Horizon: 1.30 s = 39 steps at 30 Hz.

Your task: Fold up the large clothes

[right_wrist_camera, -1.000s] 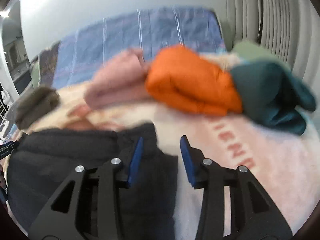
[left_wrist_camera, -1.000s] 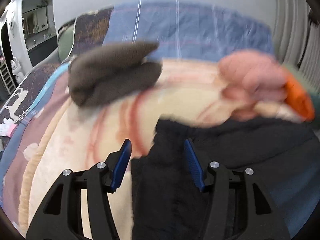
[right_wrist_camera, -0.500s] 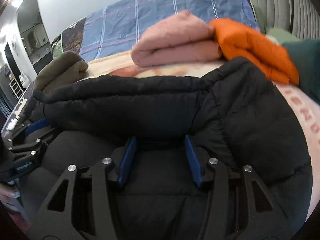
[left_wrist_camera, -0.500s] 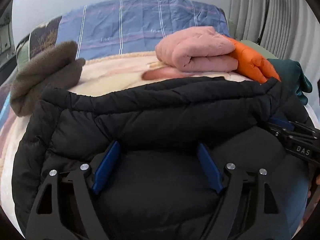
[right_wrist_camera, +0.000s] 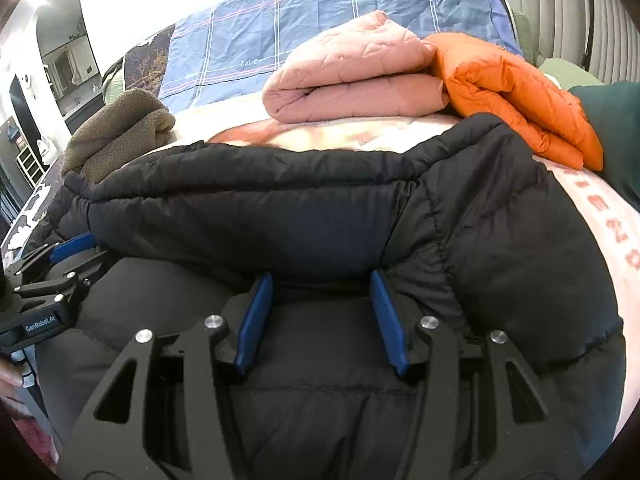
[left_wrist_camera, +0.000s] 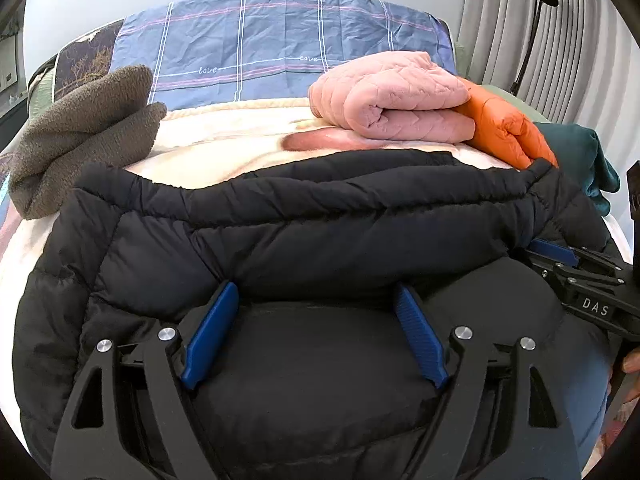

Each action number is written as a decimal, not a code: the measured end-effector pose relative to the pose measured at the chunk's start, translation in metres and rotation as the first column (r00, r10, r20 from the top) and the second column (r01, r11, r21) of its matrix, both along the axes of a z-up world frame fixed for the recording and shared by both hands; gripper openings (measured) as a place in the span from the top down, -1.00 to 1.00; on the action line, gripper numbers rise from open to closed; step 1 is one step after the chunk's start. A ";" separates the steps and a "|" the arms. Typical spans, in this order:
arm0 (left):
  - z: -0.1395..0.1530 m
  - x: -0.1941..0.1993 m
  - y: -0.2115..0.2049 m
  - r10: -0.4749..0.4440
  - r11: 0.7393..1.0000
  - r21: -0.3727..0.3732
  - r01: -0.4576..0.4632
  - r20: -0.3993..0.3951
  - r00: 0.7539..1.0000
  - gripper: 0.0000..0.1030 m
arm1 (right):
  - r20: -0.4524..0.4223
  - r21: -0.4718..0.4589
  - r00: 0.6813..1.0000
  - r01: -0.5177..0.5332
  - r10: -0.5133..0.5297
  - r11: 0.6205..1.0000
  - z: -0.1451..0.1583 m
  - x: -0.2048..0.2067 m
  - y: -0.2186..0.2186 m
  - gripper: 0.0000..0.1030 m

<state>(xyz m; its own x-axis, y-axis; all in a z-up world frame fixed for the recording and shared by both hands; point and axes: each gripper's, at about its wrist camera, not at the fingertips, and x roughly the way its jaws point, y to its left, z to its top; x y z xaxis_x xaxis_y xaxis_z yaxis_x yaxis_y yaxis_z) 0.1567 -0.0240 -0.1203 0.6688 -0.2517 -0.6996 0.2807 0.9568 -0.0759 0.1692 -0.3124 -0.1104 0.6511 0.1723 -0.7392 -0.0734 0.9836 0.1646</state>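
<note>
Now the black puffer jacket (left_wrist_camera: 320,236) runs crosswise under both hands, left gripper (left_wrist_camera: 316,332) and right gripper (right_wrist_camera: 320,316) side by side, jaws apart, gripping nothing.

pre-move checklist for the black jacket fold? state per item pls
1. Left gripper clear of fabric: ok. Jaws stand wide, pads not pressing on the black puffer jacket.
2. Right gripper clear: ok. Jaws apart, no fabric pinched.
3. Folded edge lying flat: ok. It runs across the jacket just ahead of both grippers.
4. Fold square, hems aligned: cannot tell. The near part is hidden under the grippers.
5. Clear of neighbours: not ok. The jacket's far right corner sits against the orange jacket; the brown fleece is close on the left.
6. Pink quilted garment undisturbed: ok.
</note>
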 end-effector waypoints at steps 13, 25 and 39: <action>0.026 0.008 0.010 0.038 0.990 -0.137 -0.047 -0.068 0.997 -0.51 | 0.034 0.090 0.999 0.027 -0.030 0.996 0.008 -0.007 -0.010 -0.01; -0.002 0.047 -0.016 0.047 0.999 0.027 -0.045 -0.073 0.996 -0.63 | 0.001 0.026 1.000 0.000 0.000 1.000 0.000 0.000 0.001 -0.03; -0.006 0.043 -0.012 0.060 0.998 0.024 -0.059 -0.065 0.996 -0.64 | 0.006 0.042 1.000 0.009 -0.009 0.999 0.023 -0.003 -0.009 -0.19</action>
<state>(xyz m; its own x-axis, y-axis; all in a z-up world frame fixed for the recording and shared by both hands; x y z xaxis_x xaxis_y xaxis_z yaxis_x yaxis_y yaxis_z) 0.2002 -0.0359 -0.1264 0.6344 -0.1970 -0.7475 0.2184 0.9733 -0.0711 0.1657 -0.3210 -0.0870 0.6576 0.1970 -0.7271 -0.0657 0.9765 0.2051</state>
